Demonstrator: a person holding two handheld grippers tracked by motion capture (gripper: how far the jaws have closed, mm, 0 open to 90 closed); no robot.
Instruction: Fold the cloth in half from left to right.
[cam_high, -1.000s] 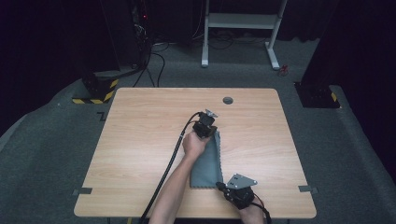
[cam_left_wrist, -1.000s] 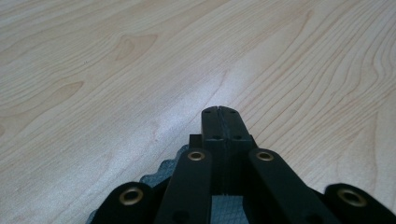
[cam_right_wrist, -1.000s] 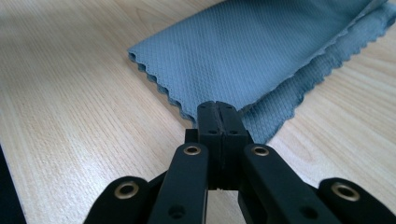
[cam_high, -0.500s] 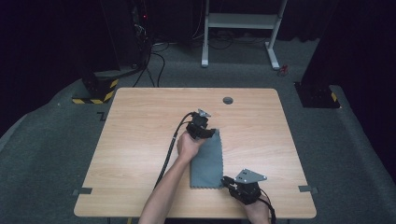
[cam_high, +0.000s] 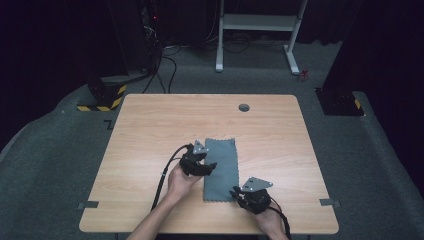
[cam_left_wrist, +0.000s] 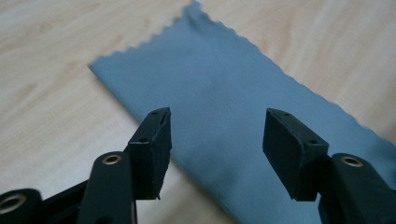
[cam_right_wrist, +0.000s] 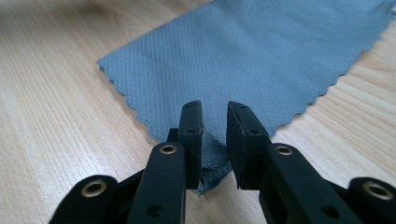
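A grey-blue cloth (cam_high: 222, 170) with zigzag edges lies flat as a long strip on the wooden table (cam_high: 150, 130). My left gripper (cam_high: 212, 166) is at the strip's left edge, its jaws wide open above the cloth (cam_left_wrist: 224, 88) and holding nothing; they have just been opening. The left gripper (cam_left_wrist: 215, 116) hovers clear of the fabric. My right gripper (cam_high: 235, 192) is at the near right corner. Its jaws have just been opening too, and the right gripper (cam_right_wrist: 215, 109) now stands slightly open, with the corner of the cloth (cam_right_wrist: 252, 51) loose in the gap.
A round cable hole (cam_high: 244, 107) sits near the table's far edge. Tape tabs (cam_high: 326, 202) mark the table's near corners. On the floor beyond are a black stand with a yellow-striped base (cam_high: 100, 97), cables and a white frame (cam_high: 255, 22).
The left gripper let go of the cloth's far end, opened and drew back toward the near left. The right gripper stayed in place and parted its jaws a little. The cloth now lies flat.
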